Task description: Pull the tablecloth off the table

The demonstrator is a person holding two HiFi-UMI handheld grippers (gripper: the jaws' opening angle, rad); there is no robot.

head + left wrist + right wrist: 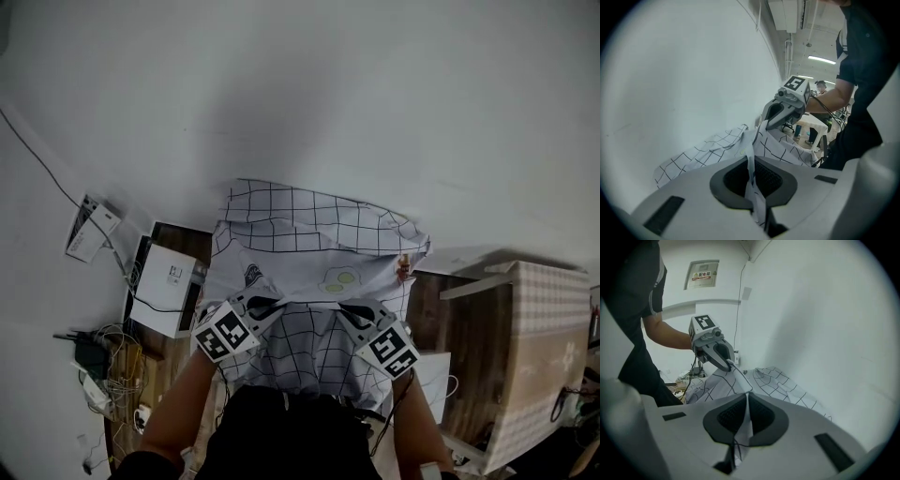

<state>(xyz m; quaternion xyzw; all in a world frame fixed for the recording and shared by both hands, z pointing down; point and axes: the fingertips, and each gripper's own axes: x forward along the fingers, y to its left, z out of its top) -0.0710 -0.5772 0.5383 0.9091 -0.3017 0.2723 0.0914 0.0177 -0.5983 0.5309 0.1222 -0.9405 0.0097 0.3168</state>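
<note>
On wall (811,310): sign (701,273), print illegible; right gripper (746,397) pinches checked tablecloth (778,383).

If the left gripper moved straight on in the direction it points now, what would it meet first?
Beyond the fold clamped in its jaws, the left gripper would first meet more of the bunched checked tablecloth, and probably the white wall just behind it. The depth between them is unclear.

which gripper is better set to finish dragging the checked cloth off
Right, narrowly. Both the left gripper and right gripper are shut on the tablecloth side by side, but the cloth's far part spreads further toward the right, so that side probably needs the bigger pull.
</note>
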